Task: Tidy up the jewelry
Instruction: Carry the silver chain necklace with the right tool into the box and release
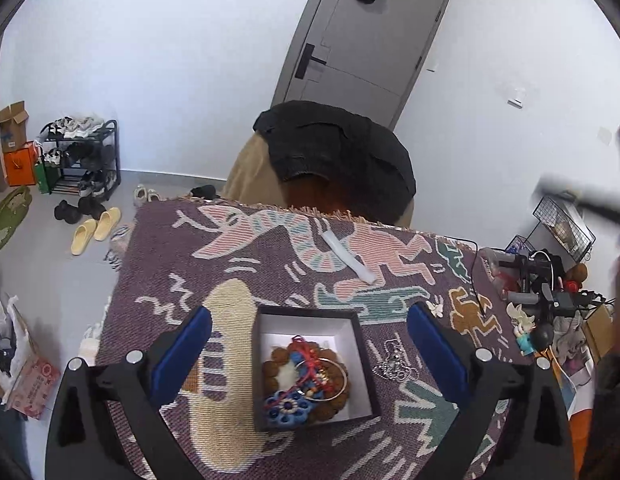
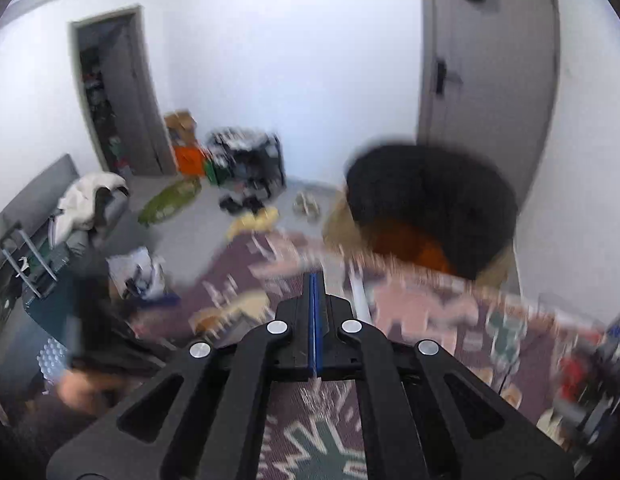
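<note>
Sitting on the patterned cloth [image 1: 237, 248] that covers the worktop, a black box [image 1: 265, 364] with a white lining holds a heap of jewelry [image 1: 305, 380]: brown bead strands, red cord, a blue flower-shaped piece at six o'clock and a thin silver bangle [image 1: 330, 378] resting on top. The left tool [image 1: 310, 352] hangs above it, its blue-padded fingers spread wide at nine and three o'clock of the box, touching nothing. Just beside the box at three o'clock a silver ball chain [image 1: 394, 366] lies loose on the cloth. The right tool [image 2: 314, 320] is blurred, its blue pads pressed together; a fine silvery strand seems to hang beneath them.
</note>
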Motion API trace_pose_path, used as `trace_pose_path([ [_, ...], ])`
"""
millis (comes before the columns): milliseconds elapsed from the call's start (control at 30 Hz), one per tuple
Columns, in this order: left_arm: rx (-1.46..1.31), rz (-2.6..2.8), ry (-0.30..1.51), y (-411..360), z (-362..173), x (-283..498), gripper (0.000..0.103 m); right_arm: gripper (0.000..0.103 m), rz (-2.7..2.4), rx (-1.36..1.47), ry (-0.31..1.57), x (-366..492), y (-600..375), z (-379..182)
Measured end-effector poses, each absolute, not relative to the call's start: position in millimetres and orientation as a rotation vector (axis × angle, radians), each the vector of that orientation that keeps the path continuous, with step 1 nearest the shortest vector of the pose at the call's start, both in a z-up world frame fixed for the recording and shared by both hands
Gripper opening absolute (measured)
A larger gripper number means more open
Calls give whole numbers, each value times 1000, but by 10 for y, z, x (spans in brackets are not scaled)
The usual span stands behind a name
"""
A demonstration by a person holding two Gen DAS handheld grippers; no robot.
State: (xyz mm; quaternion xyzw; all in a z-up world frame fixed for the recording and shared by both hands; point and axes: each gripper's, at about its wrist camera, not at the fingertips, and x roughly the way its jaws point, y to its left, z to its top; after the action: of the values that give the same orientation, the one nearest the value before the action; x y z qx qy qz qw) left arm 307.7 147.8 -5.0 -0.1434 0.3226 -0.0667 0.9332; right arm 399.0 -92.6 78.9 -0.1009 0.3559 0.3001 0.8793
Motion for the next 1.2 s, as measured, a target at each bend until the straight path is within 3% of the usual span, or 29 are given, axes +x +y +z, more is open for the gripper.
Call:
trace_pose_path([
  [33, -295, -137, 655, 1496, -46, 3059, 95, 10, 619, -203, 779, 4017, -937, 638],
  [67, -297, -138, 648, 1519, -41, 3036, 95, 37, 610, -196, 832, 4064, -960, 406],
  [100, -299, -134, 644, 1539, -41, 3021, 95, 78, 610, -192, 865, 4089, -974, 237],
  [133, -302, -131, 642, 1555, -38, 3005, 95, 94, 614, -182, 888, 4098, -985, 109],
  [167, -308, -132, 637, 1577, -36, 2986, 95, 99, 621, -168, 912, 4108, -993, -30],
  [333, -329, -111, 621, 1695, -53, 2895, 95, 98, 609, -181, 998, 4195, -952, -468],
  [400, -343, -104, 618, 1761, -75, 2859, 95, 86, 610, -233, 1023, 4190, -890, -632],
  [433, -346, -100, 620, 1790, -89, 2846, 95, 69, 608, -261, 1036, 4184, -857, -702],
  [467, -348, -97, 620, 1808, -101, 2835, 95, 63, 613, -287, 1052, 4174, -814, -791],
  [667, -376, -88, 627, 1914, -201, 2781, 95, 63, 652, -312, 1105, 4176, -691, -1094],
  [867, -386, -90, 635, 1934, -282, 2758, 95, 44, 627, -257, 1214, 4307, -626, -1338],
  [1200, -410, -103, 640, 1969, -370, 2745, 95, 43, 588, -259, 1226, 4387, -481, -1379],
])
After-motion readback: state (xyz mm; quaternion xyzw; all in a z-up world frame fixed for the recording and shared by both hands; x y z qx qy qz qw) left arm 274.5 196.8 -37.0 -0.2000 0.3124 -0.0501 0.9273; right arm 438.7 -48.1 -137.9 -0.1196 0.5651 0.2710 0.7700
